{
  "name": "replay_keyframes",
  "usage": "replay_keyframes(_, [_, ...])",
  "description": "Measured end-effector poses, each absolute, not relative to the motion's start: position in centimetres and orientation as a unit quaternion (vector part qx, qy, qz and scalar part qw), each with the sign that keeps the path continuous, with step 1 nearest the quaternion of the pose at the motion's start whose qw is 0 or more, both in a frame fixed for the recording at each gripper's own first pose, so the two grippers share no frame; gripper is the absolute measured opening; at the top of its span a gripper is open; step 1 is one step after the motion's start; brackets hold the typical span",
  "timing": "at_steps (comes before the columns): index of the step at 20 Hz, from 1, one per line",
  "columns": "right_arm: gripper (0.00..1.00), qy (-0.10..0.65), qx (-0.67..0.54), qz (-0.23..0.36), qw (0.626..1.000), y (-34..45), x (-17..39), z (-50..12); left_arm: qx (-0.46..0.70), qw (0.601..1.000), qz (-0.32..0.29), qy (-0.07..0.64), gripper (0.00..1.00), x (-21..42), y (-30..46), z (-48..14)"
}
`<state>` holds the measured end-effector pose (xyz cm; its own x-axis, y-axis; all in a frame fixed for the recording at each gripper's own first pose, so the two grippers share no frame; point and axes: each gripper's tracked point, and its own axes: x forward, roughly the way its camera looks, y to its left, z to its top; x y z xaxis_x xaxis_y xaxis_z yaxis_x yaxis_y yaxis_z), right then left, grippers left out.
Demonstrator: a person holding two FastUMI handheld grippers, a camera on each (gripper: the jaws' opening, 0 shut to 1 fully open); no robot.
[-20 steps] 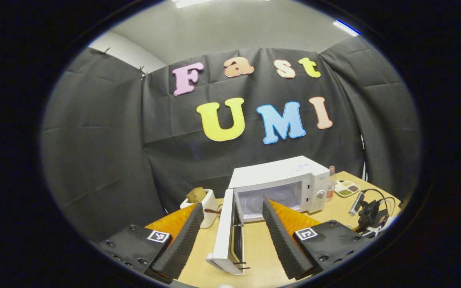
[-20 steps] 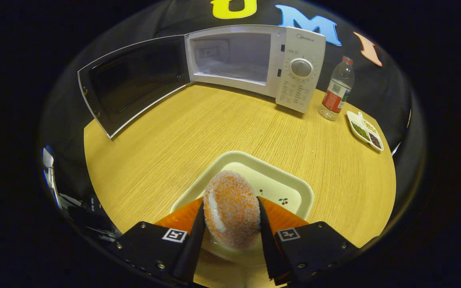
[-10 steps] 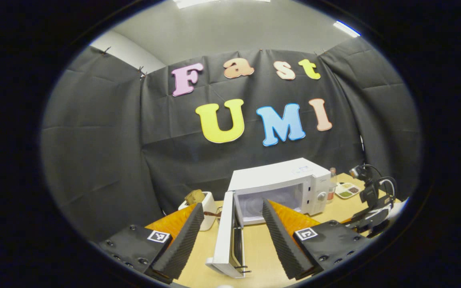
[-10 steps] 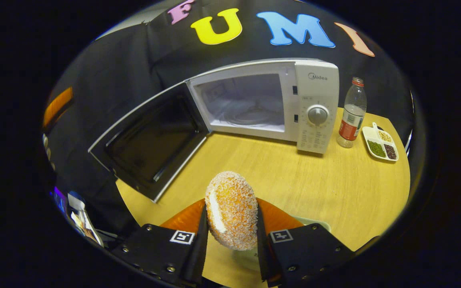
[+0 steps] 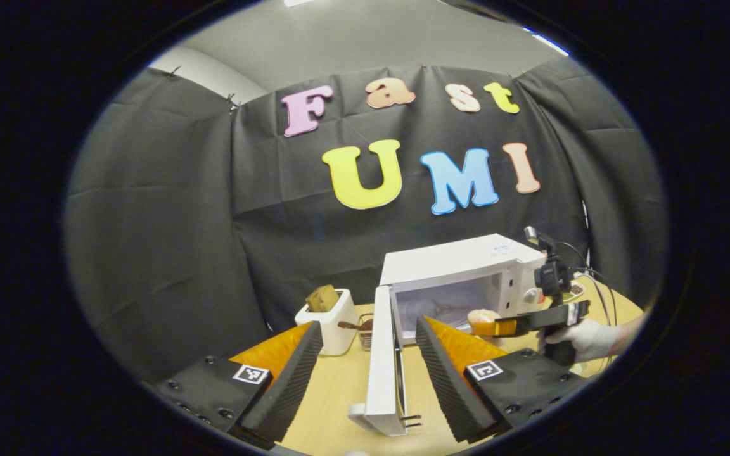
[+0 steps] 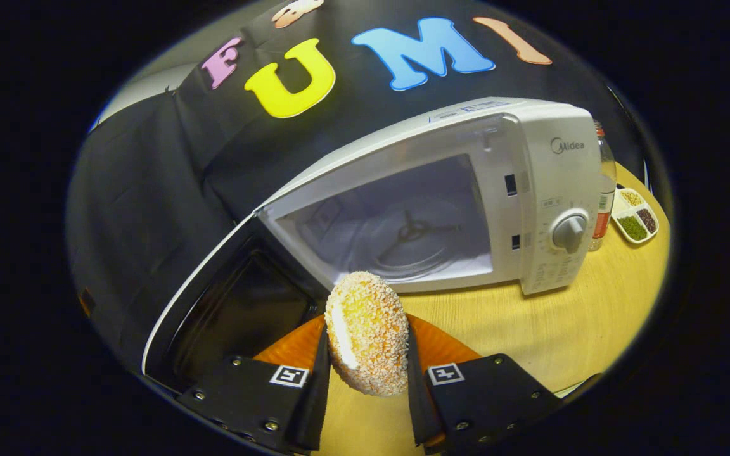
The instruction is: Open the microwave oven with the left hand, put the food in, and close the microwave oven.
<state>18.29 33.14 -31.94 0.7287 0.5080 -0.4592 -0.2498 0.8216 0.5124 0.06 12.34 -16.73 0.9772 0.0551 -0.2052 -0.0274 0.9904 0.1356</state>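
Observation:
The white microwave [image 6: 549,183] stands on the wooden table [image 6: 530,342] with its door [image 6: 225,304] swung wide to the left and the cavity with the turntable [image 6: 416,244] bare. My right gripper [image 6: 366,370] is shut on a crumb-coated bun [image 6: 368,329], held in the air just in front of the cavity. In the left gripper view, my left gripper [image 5: 365,373] is open and empty, its fingers standing either side of the door's edge [image 5: 385,361] without touching. Farther off there, the right gripper [image 5: 530,320] carries the bun [image 5: 482,316] at the microwave's [image 5: 466,259] mouth, held by a gloved hand [image 5: 583,335].
A plastic bottle [image 6: 602,209] and a small divided dish of beans [image 6: 636,215] stand right of the microwave. A white toaster with bread [image 5: 330,316] sits at the table's back left, behind the door. Black cloth walls close the booth.
My right gripper has lifted the bun off the cream tray and carried it forward to the microwave's opening. The left gripper has shifted slightly and stays open by the door.

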Motion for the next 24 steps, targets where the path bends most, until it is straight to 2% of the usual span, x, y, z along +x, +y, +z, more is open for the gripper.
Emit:
replay_keyframes(4, [0.53,0.252,0.257,0.146,0.921,35.8,24.0,-32.5,0.069,0.990,0.039,0.114,0.97,0.4,14.1,-19.0])
replay_keyframes(5, [0.53,0.240,0.264,0.128,0.925,36.1,25.4,-32.8,0.072,0.990,0.041,0.116,1.00,0.5,14.3,-19.4])
replay_keyframes(8, [0.53,0.195,0.266,0.097,0.939,36.7,28.6,-32.8,0.085,0.989,0.045,0.111,0.97,0.8,15.2,-20.3])
replay_keyframes(10, [0.53,0.176,0.273,0.070,0.943,36.6,30.3,-33.4,0.088,0.989,0.047,0.110,1.00,0.8,15.5,-20.8])
replay_keyframes(11, [0.53,0.168,0.269,0.051,0.947,36.3,31.1,-34.0,0.089,0.988,0.048,0.113,0.97,0.7,15.7,-21.1])
replay_keyframes(12, [0.53,0.162,0.260,0.031,0.951,35.7,31.9,-34.7,0.089,0.988,0.052,0.116,0.94,0.5,16.1,-21.7])
replay_keyframes(14, [0.53,0.150,0.265,0.011,0.953,35.6,33.0,-35.6,0.084,0.987,0.054,0.122,1.00,0.1,16.5,-22.2])
replay_keyframes(15, [0.54,0.151,0.263,0.002,0.953,35.7,33.5,-36.1,0.086,0.987,0.056,0.127,0.99,0.0,16.6,-22.4])
replay_keyframes(18, [0.57,0.164,0.256,-0.002,0.953,36.2,33.8,-37.3,0.090,0.985,0.060,0.136,0.97,-0.3,17.0,-23.2])
replay_keyframes(19, [0.63,0.158,0.247,-0.012,0.956,35.9,34.0,-37.1,0.091,0.985,0.061,0.134,1.00,-0.2,17.0,-23.1])
replay_keyframes(21, [0.70,0.139,0.221,-0.023,0.965,35.2,33.8,-36.5,0.096,0.984,0.066,0.137,0.97,-0.2,17.2,-23.1])
replay_keyframes(22, [0.79,0.139,0.215,-0.027,0.966,35.2,33.8,-36.7,0.096,0.984,0.067,0.135,0.97,-0.2,17.2,-23.2])
replay_keyframes(24, [0.86,0.151,0.221,-0.022,0.963,35.5,33.8,-37.7,0.098,0.984,0.067,0.132,0.99,-0.3,17.0,-22.9])
